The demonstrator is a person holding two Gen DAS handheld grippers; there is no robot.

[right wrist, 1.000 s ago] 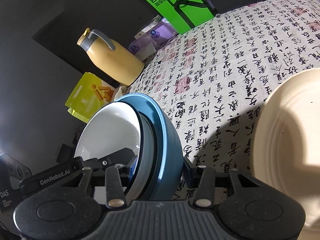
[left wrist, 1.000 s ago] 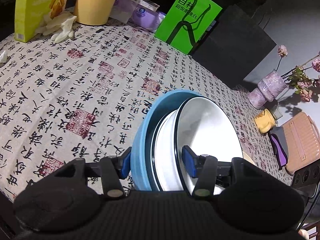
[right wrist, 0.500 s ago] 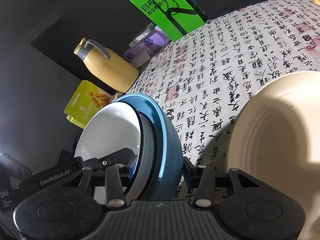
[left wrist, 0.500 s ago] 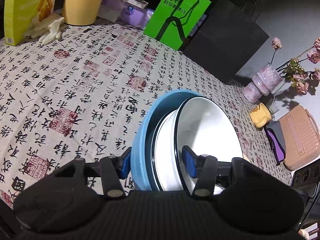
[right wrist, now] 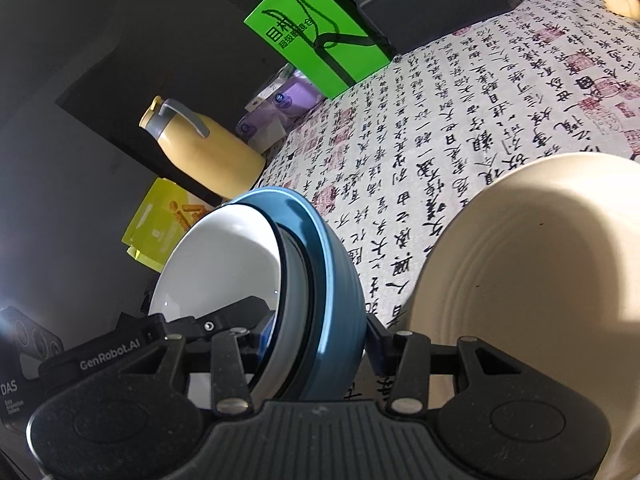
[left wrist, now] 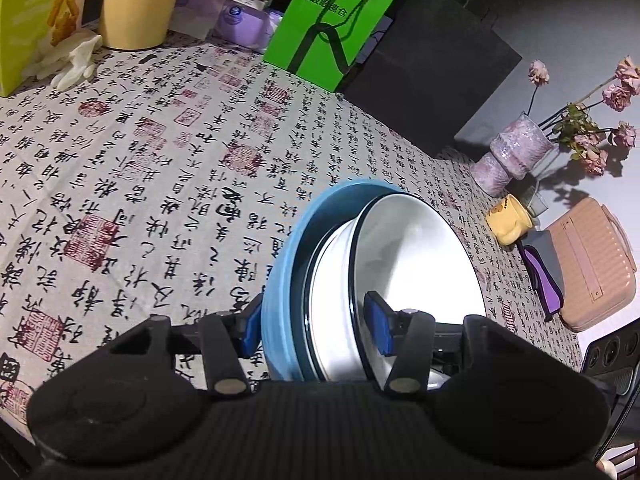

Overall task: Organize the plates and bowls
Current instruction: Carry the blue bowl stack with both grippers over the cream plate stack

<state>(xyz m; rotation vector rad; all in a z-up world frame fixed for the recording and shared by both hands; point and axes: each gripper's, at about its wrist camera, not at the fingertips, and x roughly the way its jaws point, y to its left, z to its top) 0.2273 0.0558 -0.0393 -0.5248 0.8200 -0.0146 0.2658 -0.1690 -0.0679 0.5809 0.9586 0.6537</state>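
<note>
Black ribbed left gripper point(left wrist: 316, 326), blue pads, silver screws, white "GenRobot.AI" lettering on right gripper point(right wrist: 316, 344)

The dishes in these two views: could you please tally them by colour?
Blue bowl: 1
White bowl, nested in the blue one: 1
Cream plate: 1
Total: 3

A calligraphy-print cloth covers the counter point(left wrist: 168, 168); along its far edge stand a yellow jug point(left wrist: 136, 4), green bag point(left wrist: 328, 24), black bag point(left wrist: 432, 68), and flower vase point(left wrist: 512, 156). A cream plate point(right wrist: 540, 280) rests nearer.
</note>
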